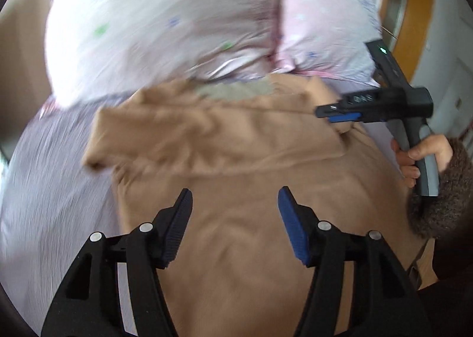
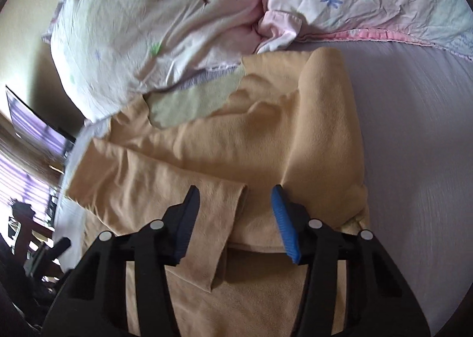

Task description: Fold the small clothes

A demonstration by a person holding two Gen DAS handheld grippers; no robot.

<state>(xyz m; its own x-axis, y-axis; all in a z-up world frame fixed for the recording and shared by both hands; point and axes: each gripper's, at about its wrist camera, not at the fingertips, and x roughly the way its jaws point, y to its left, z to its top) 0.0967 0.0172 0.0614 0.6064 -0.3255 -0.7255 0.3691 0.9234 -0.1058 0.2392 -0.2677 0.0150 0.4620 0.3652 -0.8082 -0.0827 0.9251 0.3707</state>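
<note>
Above the tan garment (image 2: pixel 236 141), both grippers' jaws gape wide, holding nothing.

One tan garment (image 2: pixel 236 144), two pillows (image 2: pixel 147 26), two tools (image 1: pixel 235 198).

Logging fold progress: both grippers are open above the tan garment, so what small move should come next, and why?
Probably lower the right gripper onto the sleeve cuff lying across the tan garment and close; the left gripper hovers over plain cloth.
</note>
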